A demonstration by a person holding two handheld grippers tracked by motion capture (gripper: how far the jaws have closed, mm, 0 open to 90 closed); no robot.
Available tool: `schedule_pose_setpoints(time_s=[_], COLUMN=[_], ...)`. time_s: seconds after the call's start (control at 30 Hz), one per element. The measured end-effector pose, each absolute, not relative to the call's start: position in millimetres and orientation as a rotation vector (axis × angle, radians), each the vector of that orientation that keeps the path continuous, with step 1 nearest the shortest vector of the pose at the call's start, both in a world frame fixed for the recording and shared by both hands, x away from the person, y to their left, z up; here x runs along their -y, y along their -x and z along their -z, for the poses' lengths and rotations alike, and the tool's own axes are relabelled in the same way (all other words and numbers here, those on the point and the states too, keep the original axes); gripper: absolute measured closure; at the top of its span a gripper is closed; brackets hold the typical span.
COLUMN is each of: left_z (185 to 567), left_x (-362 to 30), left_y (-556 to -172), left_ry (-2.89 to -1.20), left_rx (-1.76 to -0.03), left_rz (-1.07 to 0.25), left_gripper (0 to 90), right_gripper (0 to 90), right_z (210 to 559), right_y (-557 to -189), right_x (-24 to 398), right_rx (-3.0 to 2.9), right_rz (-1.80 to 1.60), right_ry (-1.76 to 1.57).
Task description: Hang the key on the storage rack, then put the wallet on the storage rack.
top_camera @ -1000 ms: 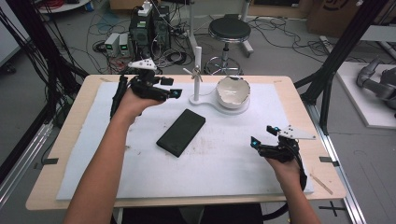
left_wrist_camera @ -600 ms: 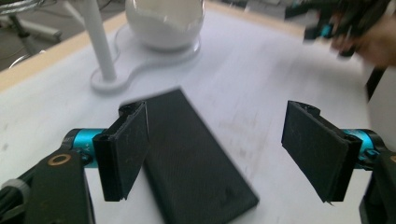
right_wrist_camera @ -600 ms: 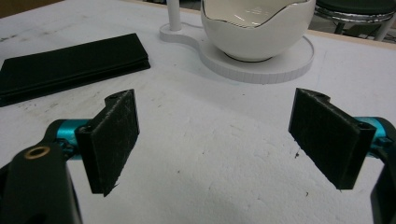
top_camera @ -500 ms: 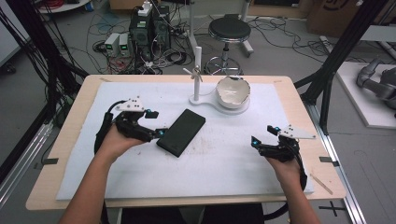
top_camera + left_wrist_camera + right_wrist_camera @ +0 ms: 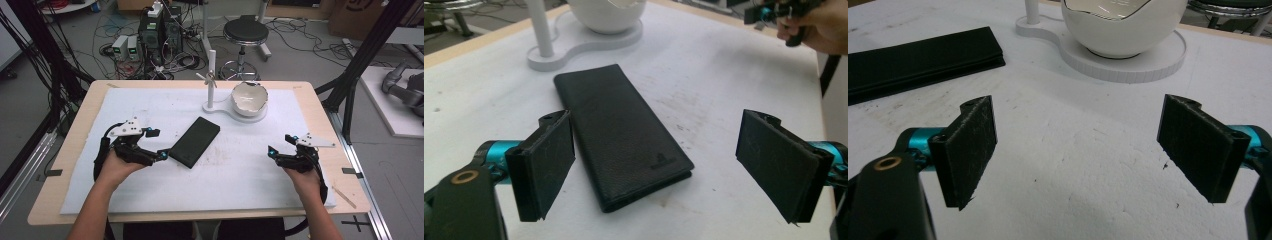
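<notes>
High view, lower left of centre: the left gripper [image 5: 154, 144] has come down from the upper left of the table, near the white stand [image 5: 210, 80], and now sits at the near end of the black wallet [image 5: 194, 141], which lies flat and slanted on the white mat [image 5: 150, 105] in the middle of the frame and has not shifted. That approach suggests the wallet is about to be picked up, with the grasp itself not yet made. Left gripper view shows the jaws spread wide, the wallet's near corner low in the centre between them, one pad close beside its edge but not clearly touching; nothing is held. At the lower right of the high view the right gripper [image 5: 281, 145] has stayed where it was, well apart from the wallet, its jaws likewise wide and empty over bare mat, with the white bowl [image 5: 1120, 25] on its round base [image 5: 1148, 60] ahead at the top of the right gripper view.
</notes>
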State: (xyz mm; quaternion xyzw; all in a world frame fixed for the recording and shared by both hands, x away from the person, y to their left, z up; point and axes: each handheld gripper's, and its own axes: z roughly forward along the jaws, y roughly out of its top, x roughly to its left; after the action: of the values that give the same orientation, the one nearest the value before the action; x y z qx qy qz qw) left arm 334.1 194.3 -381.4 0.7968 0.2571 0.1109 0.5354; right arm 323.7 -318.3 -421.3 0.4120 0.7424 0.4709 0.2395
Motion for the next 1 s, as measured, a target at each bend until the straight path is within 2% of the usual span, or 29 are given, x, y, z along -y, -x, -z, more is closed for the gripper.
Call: schedule_pose_setpoints(time_s=[1.0], left_z=[393.8], left_x=[-199.4], left_y=[-345.7], left_ry=[-1.895], left_rx=[-0.694], left_rz=[-0.243], left_gripper=[15.2], right_gripper=[16.3], right_z=[419.9], right_y=[-324.0], right_x=[318.3], right_rx=[-2.020], right_rz=[-1.284], right_ry=[-1.137])
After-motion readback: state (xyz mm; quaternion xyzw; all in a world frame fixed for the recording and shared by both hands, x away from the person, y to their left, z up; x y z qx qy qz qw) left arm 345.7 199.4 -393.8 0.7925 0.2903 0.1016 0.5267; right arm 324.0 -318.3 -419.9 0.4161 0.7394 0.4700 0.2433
